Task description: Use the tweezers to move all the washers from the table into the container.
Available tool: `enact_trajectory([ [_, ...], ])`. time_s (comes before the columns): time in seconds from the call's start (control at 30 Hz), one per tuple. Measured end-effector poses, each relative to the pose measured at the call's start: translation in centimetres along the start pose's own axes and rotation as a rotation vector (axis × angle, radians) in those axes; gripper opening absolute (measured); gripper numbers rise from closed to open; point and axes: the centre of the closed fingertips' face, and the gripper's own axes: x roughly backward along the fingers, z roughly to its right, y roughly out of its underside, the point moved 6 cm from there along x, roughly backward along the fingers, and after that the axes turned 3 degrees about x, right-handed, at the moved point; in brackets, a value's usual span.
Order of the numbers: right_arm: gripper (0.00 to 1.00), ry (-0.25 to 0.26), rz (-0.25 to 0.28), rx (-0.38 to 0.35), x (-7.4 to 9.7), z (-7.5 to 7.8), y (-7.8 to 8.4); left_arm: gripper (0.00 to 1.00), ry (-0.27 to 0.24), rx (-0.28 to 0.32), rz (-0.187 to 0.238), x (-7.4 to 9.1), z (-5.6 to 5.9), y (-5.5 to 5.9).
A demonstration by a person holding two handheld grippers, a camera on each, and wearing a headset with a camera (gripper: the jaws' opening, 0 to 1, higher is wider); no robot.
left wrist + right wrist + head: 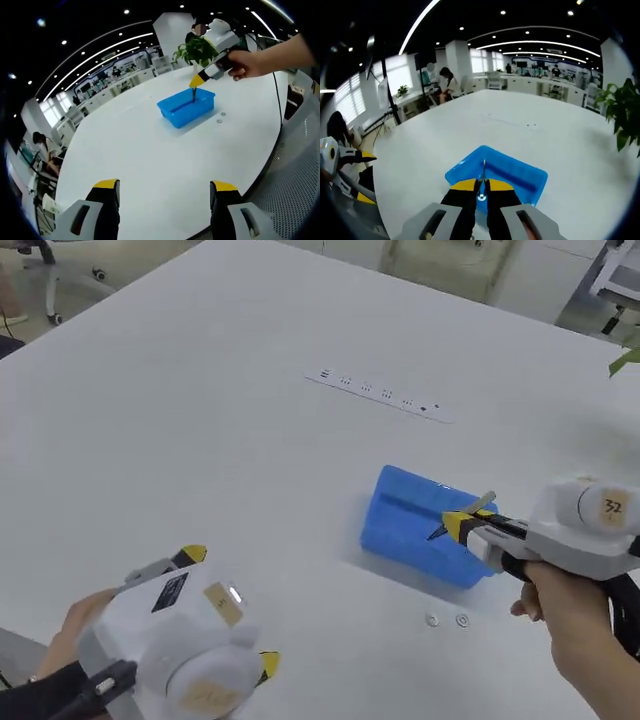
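A blue container [420,530] sits on the white table [200,420]. My right gripper [458,525] is shut on the tweezers [437,533], whose tips point down into the container. In the right gripper view the tweezers [483,172] stick out between the shut jaws over the container [520,175]; I cannot tell whether they hold a washer. Two small washers [431,620] [462,620] lie on the table just in front of the container. My left gripper [229,610] hovers open at the near left, far from the container [185,106], with nothing between its fingers [107,186].
A flush power strip [375,392] runs across the table beyond the container. A potted plant [622,115] stands at the table's right side. The near table edge [280,150] is close to the washers [220,120]. People sit at desks in the background.
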Motion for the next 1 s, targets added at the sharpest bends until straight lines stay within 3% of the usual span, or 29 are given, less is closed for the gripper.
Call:
enact_trajectory([
  [0.37, 0.03, -0.019, 0.009, -0.014, 2.7, -1.3, 1.3, 0.74, -0.004, 0.000, 0.018, 0.1, -0.1, -0.1],
  [0.6, 0.03, -0.025, -0.003, -0.016, 3.3, -2.0, 3.0, 0.73, -0.006, 0.000, 0.017, 0.2, -0.1, -0.1],
  [1.0, 0.03, -0.003, -0.059, -0.031, 3.3, -1.9, 5.8, 0.74, -0.005, -0.006, 0.018, 0.2, -0.1, -0.2],
])
